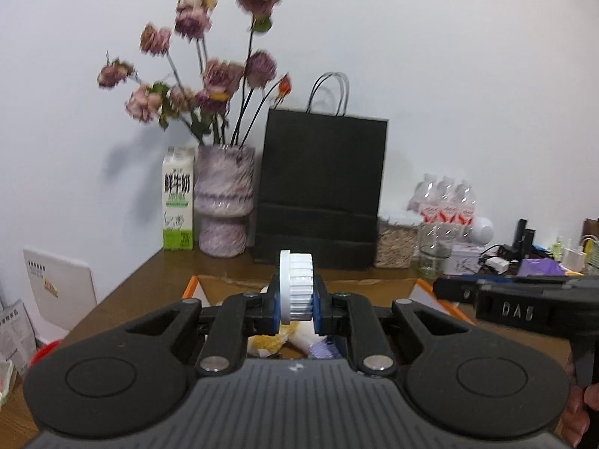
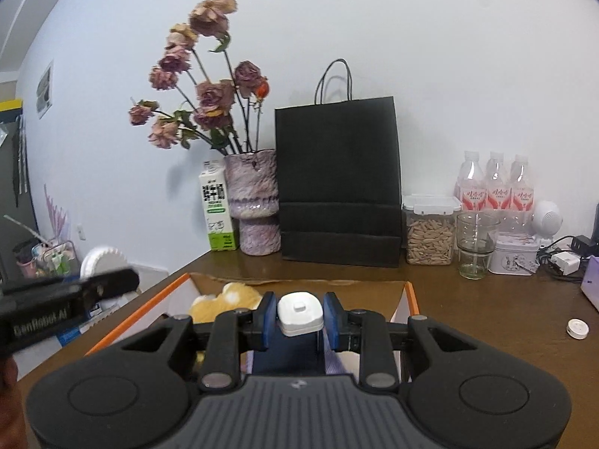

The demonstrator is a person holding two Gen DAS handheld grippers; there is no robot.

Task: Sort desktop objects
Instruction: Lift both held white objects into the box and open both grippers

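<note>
"DAS" marks the right tool (image 1: 518,310); "GenRobot.AI" marks the left tool (image 2: 41,323).
</note>
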